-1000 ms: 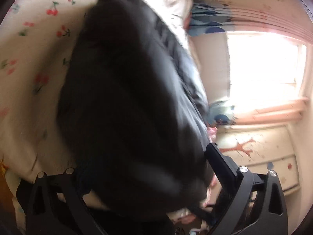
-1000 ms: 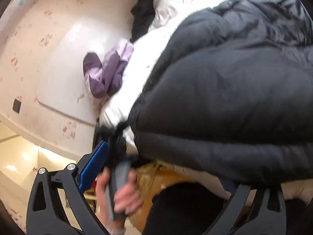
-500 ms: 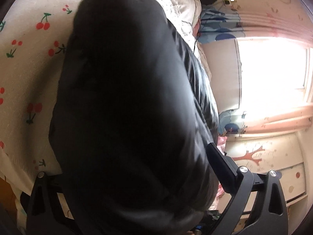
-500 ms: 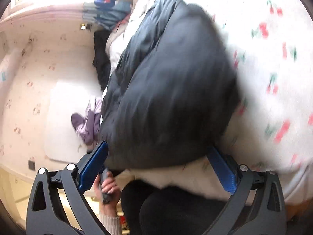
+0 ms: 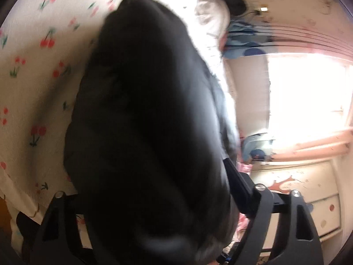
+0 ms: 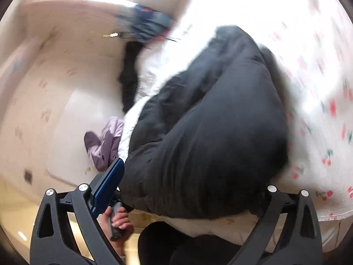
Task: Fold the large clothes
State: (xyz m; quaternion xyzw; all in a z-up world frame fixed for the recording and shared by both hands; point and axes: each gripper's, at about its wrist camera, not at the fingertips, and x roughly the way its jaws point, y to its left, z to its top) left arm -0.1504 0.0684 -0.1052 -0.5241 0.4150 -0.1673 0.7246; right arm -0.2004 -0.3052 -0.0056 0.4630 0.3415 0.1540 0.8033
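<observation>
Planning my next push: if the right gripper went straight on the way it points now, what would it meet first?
Most likely the black puffer jacket, which bulges between the right gripper's open fingers already. Blur makes depth uncertain.

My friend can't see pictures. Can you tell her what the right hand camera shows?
A big puffy black coat lies bunched on a white bedsheet printed with red cherries, between the wide-apart fingers of the right gripper. A small purple jacket lies crumpled to its left, and a hand grips a handle below the bed edge.
</observation>
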